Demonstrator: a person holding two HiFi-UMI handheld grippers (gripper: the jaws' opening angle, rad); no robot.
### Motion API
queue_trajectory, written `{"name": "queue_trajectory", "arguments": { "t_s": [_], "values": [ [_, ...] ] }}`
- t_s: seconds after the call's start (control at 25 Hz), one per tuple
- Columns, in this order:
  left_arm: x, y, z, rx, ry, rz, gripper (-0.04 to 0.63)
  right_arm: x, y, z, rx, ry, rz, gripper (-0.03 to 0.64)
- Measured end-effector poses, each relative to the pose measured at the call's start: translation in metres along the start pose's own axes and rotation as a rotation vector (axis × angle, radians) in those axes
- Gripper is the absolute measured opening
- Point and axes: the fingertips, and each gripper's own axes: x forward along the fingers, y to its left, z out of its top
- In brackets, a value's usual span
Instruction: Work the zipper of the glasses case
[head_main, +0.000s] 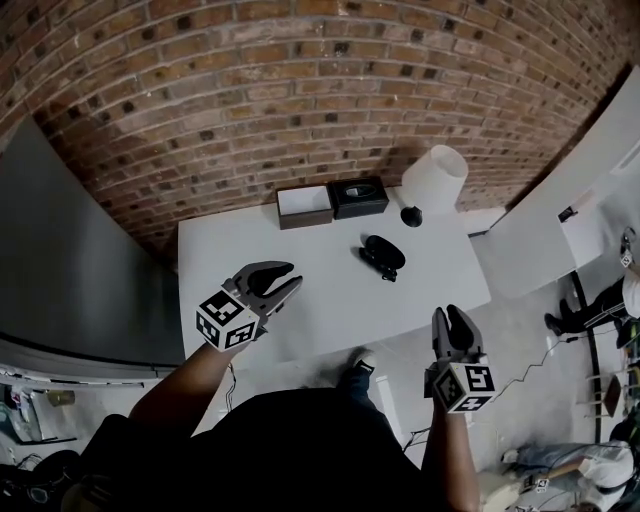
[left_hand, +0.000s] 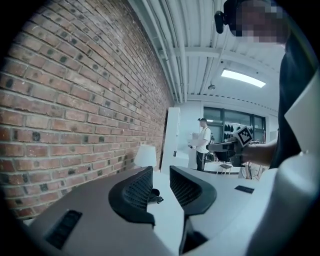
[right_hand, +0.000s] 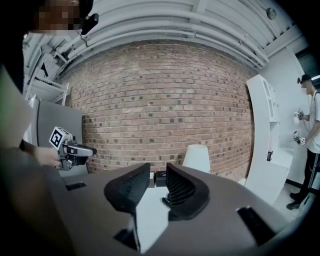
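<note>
2 empty claws, jaws apart: the left gripper and right gripper hover short of the black oval glasses case on the white table.

- The right tool holds its jaws apart, with nothing gripped.
- The glasses case peeks past one jaw, on the white table.
- A black box stands at the table's far edge.
</note>
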Motion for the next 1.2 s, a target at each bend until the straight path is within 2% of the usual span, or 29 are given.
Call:
{"name": "queue_trajectory", "arguments": {
  "t_s": [0.16,0.32,0.6,0.8,1.2],
  "values": [
    [0.014,0.007,0.0,-0.001,0.002,0.026,0.124,0.018,-0.013,-0.005,0.061,0.003,0.033,0.124],
    [0.04,0.014,0.001,0.004,0.016,0.047,0.129,0.044,-0.043,-0.006,0.017,0.008,0.048,0.13],
    [0.102,0.028,0.009,-0.003,0.054,0.105,0.137,0.107,-0.102,-0.002,0.028,0.03,0.119,0.138],
    [0.151,0.037,0.014,-0.031,0.079,0.144,0.138,0.153,-0.137,0.004,0.077,0.058,0.193,0.138],
    [0.222,0.056,0.007,-0.088,0.133,0.238,0.143,0.228,-0.186,-0.005,0.035,0.124,0.326,0.143]
  ]
}}
